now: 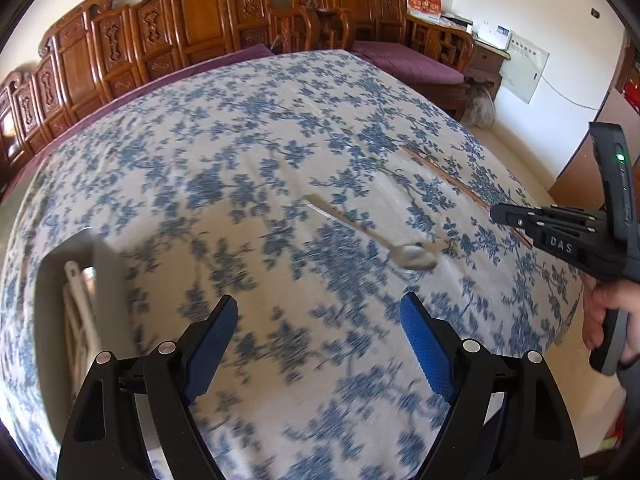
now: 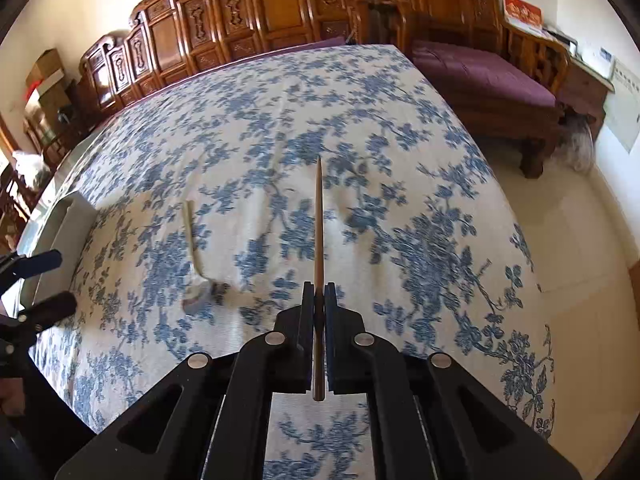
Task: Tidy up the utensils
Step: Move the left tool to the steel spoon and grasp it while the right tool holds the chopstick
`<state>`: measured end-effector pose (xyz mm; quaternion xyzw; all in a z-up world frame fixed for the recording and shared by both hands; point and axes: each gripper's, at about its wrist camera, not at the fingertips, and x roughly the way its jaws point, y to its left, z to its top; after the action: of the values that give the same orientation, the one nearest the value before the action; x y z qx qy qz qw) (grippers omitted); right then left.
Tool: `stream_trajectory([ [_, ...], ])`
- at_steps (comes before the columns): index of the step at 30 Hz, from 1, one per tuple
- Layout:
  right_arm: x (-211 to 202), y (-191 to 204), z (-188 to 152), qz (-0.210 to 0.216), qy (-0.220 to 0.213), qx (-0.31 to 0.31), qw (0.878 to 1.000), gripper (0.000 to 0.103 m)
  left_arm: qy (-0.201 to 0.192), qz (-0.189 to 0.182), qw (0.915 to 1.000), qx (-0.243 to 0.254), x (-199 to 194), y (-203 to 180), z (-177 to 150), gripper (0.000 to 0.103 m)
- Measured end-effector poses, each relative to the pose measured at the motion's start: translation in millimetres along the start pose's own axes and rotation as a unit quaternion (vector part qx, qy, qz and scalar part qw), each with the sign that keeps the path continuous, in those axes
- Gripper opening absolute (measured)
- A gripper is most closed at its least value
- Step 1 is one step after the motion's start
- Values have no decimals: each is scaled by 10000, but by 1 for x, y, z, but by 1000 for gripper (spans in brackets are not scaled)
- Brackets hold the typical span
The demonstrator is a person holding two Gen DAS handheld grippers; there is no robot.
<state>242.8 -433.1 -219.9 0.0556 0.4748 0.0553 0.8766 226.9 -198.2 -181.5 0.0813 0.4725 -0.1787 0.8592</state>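
My right gripper (image 2: 319,286) is shut on a brown chopstick (image 2: 319,220), which sticks out forward above the blue floral tablecloth (image 2: 360,120). In the left wrist view that gripper (image 1: 498,214) comes in from the right with the chopstick (image 1: 444,174) slanting across the cloth. A metal spoon (image 1: 416,258) lies on the cloth ahead of my left gripper (image 1: 316,304), which is open with nothing between its blue pads. The spoon (image 2: 196,294) also lies left of the held chopstick. A grey tray (image 1: 108,264) at the left holds white utensils (image 1: 76,304).
Carved wooden benches (image 2: 280,12) with purple cushions (image 2: 480,68) line the far and right sides of the table. The table's right edge drops to a pale floor (image 2: 560,220). A person's hand (image 1: 612,312) grips the right tool's handle. The tray's wall (image 2: 68,232) stands near my left gripper (image 2: 60,280).
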Motion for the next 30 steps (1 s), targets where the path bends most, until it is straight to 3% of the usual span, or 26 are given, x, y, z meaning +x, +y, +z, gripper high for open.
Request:
stream_trajectory([
  [10,-1,-30,-2,107,-7,477,9988,6,274,-87,9995,132,56,-46,15,79],
  [21,1,-29,-2,199,0,538,9984,6,459,-60,9989,5,86,-63,26,78],
  [25,-1,-26,-2,249,2,513,9984,6,490,47,9987,94,87,-64,23,62],
  [27,-2,-23,-1,281,-6,495,9984,6,480,33,9988,110,85,-60,22,51],
  [29,-3,-19,0,294,-16,448,9986,6,505,-15,9987,95,83,-55,22,31],
  [30,-3,-17,1,300,-20,428,9986,6,535,-69,9985,69,81,-51,20,30],
])
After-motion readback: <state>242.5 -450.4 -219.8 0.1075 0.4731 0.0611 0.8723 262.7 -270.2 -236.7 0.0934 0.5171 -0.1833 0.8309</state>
